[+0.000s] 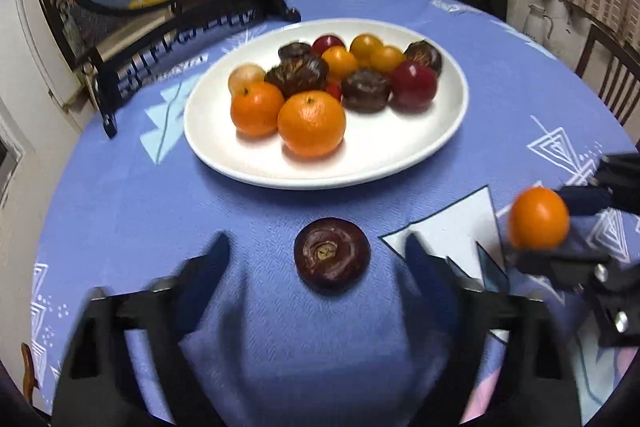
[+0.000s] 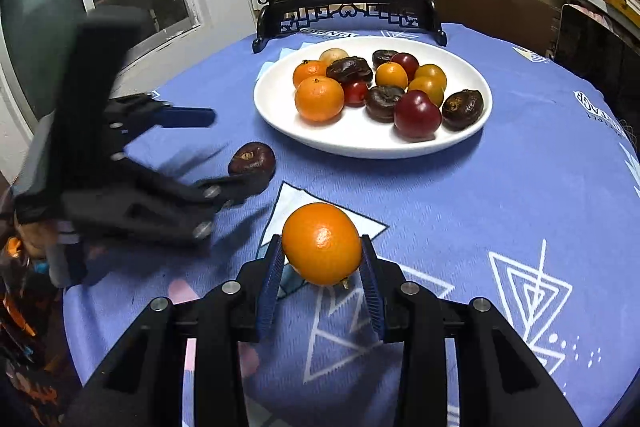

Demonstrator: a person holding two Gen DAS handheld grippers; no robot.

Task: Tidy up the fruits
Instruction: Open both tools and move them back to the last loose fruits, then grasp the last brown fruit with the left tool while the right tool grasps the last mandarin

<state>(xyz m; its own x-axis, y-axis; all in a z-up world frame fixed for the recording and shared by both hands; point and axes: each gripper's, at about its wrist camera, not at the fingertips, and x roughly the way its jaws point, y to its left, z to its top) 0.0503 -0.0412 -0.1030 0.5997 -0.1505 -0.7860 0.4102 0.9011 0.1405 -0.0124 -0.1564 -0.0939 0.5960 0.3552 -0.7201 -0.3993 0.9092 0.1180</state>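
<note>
A dark brown round fruit (image 1: pixel 332 253) lies on the blue tablecloth in front of the white plate (image 1: pixel 328 181). My left gripper (image 1: pixel 317 241) is open around it, one finger on each side, and neither pad touches it. From the right wrist view the same brown fruit (image 2: pixel 252 157) sits between the left gripper's (image 2: pixel 237 150) spread fingers. My right gripper (image 2: pixel 321 243) is shut on a small orange (image 2: pixel 322 243) and holds it just above the cloth. In the left wrist view that orange (image 1: pixel 538 219) hangs at the right edge in the right gripper (image 1: pixel 568 229).
The plate (image 2: pixel 360 149) holds several mandarins, dark brown fruits, red plums and yellow-orange fruits. A round deer picture on a black stand (image 2: pixel 340 11) stands behind it at the table's far edge. A wooden chair (image 1: pixel 612 75) is beyond the table's right side.
</note>
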